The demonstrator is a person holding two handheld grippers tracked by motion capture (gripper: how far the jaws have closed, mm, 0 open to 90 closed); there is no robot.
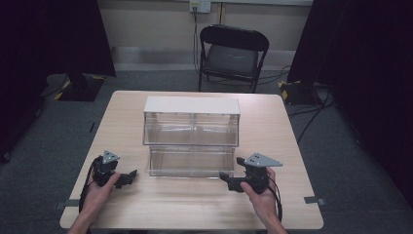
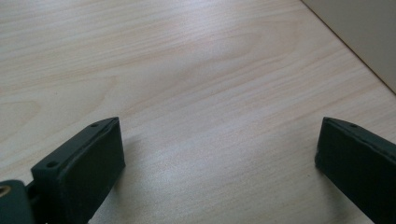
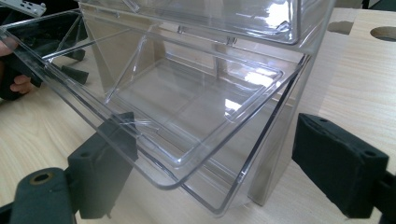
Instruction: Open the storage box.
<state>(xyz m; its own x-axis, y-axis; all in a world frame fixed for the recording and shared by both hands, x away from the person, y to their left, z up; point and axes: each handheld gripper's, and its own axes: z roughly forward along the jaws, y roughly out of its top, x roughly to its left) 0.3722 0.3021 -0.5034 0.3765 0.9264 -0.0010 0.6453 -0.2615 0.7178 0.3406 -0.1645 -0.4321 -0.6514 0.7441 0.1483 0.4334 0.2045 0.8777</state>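
Near the middle of the worktop [image 1: 272, 126] stands a clear plastic box [image 1: 192, 129] with a white top and a lower drawer [image 3: 187, 116] tilted open toward the person. Looks light, rigid, glossy and slippery, likely to scratch or crack if squeezed hard; best taken at the drawer's front rim. Left claw [image 1: 125, 179] spread over bare wood, right claw [image 3: 219, 163] spread either side of the drawer's corner, pinching nothing.

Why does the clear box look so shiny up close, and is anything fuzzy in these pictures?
In the right gripper view, white glare streaks the clear bin; the near right fingers look soft. In the left gripper view, the wooden table has a pale sheen and the fingers cast soft shadows. The high view is evenly lit with dark corners.
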